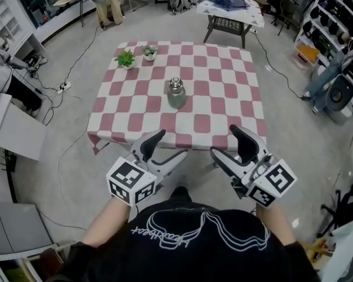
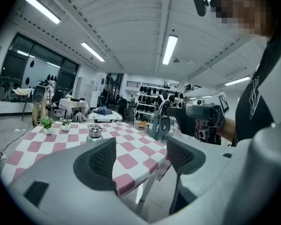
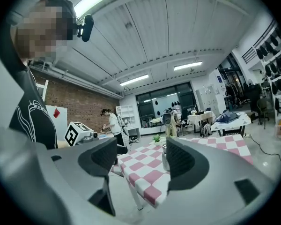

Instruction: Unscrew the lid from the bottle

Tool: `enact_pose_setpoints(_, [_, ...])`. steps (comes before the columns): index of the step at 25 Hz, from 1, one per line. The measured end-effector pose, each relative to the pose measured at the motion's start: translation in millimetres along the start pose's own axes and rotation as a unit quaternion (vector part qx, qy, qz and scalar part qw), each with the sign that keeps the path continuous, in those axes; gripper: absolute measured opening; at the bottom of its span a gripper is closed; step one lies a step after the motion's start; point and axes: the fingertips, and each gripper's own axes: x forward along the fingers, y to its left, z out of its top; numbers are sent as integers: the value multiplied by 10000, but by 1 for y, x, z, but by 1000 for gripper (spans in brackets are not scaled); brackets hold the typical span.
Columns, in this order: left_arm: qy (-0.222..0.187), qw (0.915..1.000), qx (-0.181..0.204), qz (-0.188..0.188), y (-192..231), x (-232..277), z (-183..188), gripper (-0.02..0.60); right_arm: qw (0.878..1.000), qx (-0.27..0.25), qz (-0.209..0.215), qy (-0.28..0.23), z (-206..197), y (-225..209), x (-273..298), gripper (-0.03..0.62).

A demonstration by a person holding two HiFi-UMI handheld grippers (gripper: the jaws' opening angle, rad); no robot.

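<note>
**Beyond both grippers, the bottle is standing capped and untouched**

Out past the tips of the left gripper (image 1: 172, 144) and the right gripper (image 1: 225, 141), well apart from both, the metal bottle (image 1: 176, 94) is standing upright near the middle of the checked table (image 1: 223, 75). Its lid (image 1: 175, 83) is sitting squarely on top, and from here it is looking fully seated.

The person is holding the two grippers side by side, close to the body and short of the table's near edge, with the jaws pointing toward the table. Both are gaping wide and carrying nothing. Through the left gripper's gap only tablecloth and floor are showing, and the bottle is appearing small above its left jaw. In the right gripper view the bottle is peeking out from behind the inner edge of the right-hand jaw, far off.

To my eye, nothing of the job is done yet. What is left looks like all of it: bringing both grippers forward over the table, steadying the bottle's body with one, clamping the lid with the other, then turning the lid until it comes free and lifting it away.

Two small potted plants (image 1: 126, 58) are sitting far beyond the left gripper, near the table's far corner, and are probably not getting in the way.
</note>
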Motion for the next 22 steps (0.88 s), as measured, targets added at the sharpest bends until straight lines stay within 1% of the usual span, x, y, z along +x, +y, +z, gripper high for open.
enact_pose_setpoints(4, [117,9999,46,-21,42,26,0,327,9999,65,-38,122,-2,-26,34,321])
enact_pose_setpoints(9, [209,9997,46,125,89,60,-8,334,9987,-52,-126,491,-13,-54,60,321])
enact_pose_setpoints(11, [326,9994,58,128,106,70,-17,336,9977,-98,-150,652,-20,-64,72,321])
enact_pose_setpoints(13, [500,9987,90,85,120,80,-28,336,9968,-79,-158,775,-26,-72,85,318])
enact_pose_setpoints(16, [724,9971,237,43,135,96,-41,336,9960,-35,-196,872,-31,-83,96,318])
enact_pose_setpoints(22, [944,9945,435,127,165,122,-55,336,9952,59,-281,939,-35,-102,109,318])
